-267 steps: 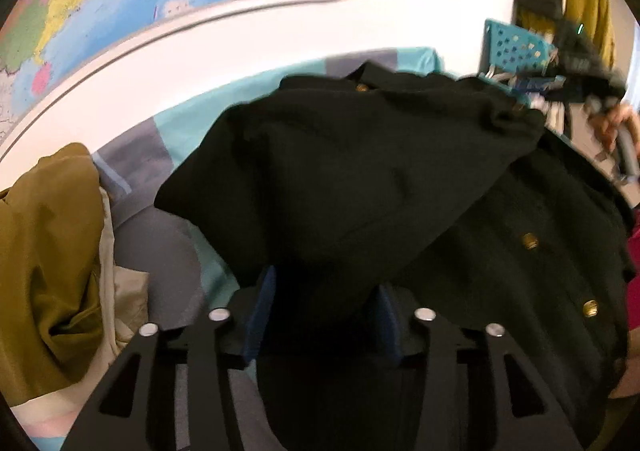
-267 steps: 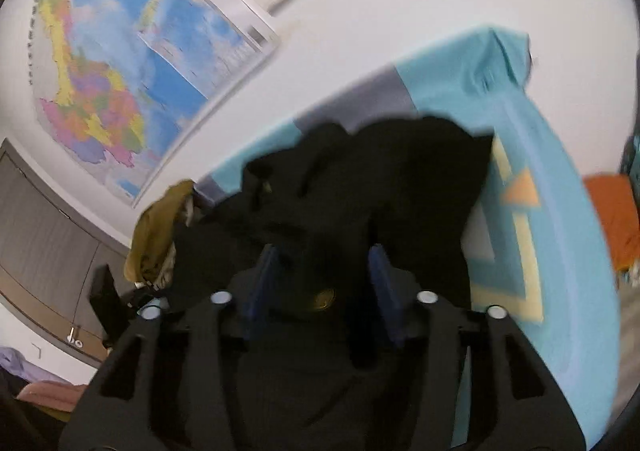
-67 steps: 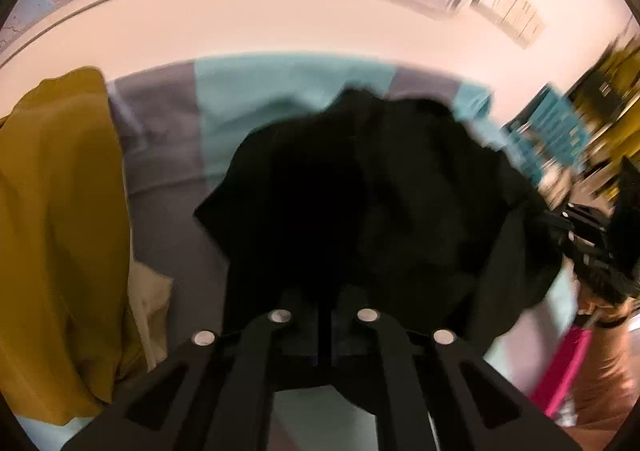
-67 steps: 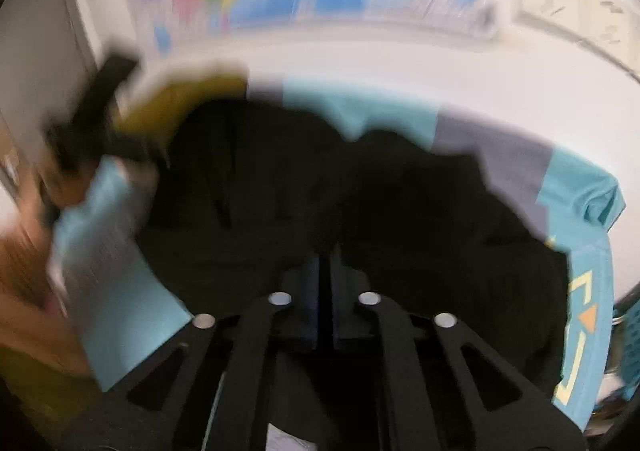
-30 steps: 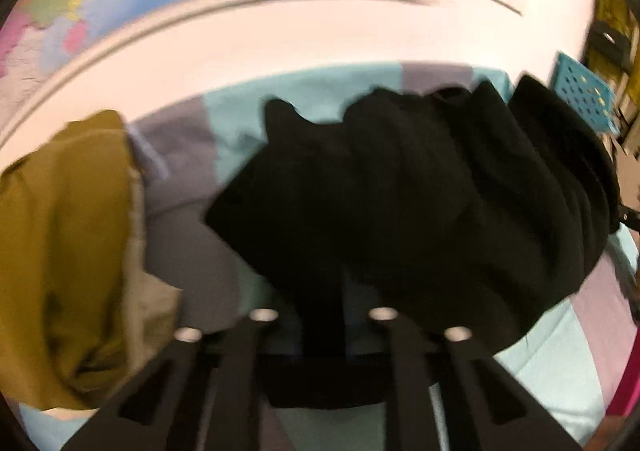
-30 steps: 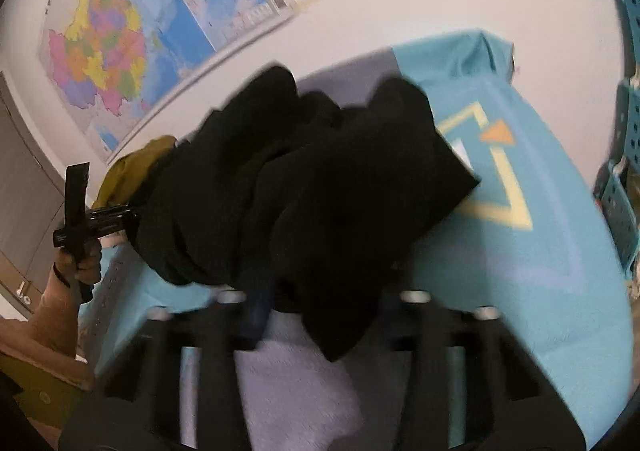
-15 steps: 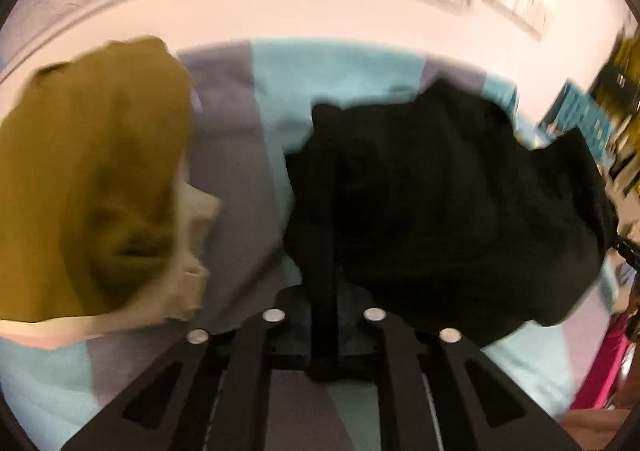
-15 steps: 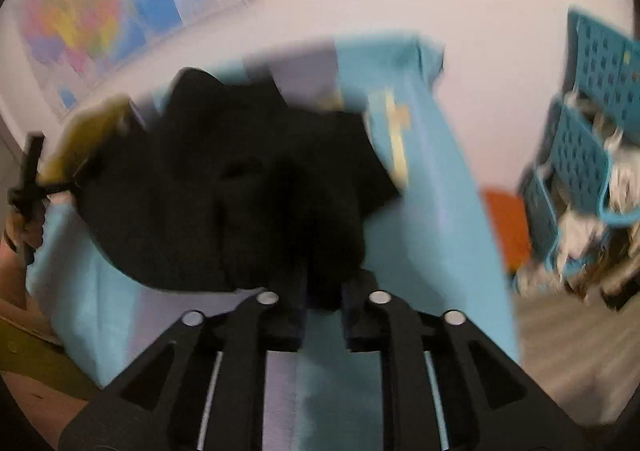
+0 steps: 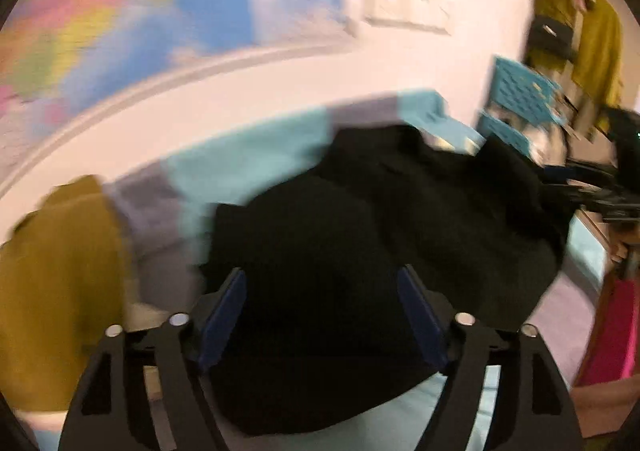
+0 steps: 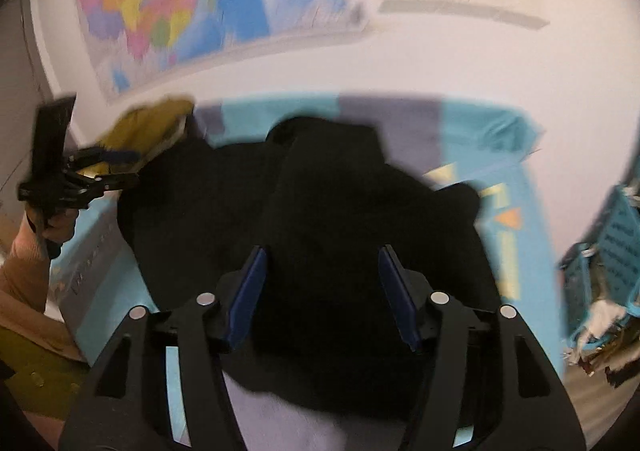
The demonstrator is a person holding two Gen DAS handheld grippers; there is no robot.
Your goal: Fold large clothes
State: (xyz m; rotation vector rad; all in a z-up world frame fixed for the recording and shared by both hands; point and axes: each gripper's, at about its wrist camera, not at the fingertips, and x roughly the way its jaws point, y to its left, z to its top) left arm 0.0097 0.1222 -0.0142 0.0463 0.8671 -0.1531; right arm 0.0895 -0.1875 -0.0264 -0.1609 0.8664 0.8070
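- The black garment lay bunched in a thick, rumpled heap on the teal-and-grey bed cover, its folds lost in the dark, blurred cloth.
- The left gripper was opening, blue pads wide and clear of the cloth below.
- The right gripper was opening too, moderately spread above the heap.
- A mustard garment sat at nine o'clock of the heap.

My left gripper is a black plastic frame with cut-out struts, four silver screw heads and blue pads lining its fingers. My right gripper has the same build. A tan sleeve covers my left arm.
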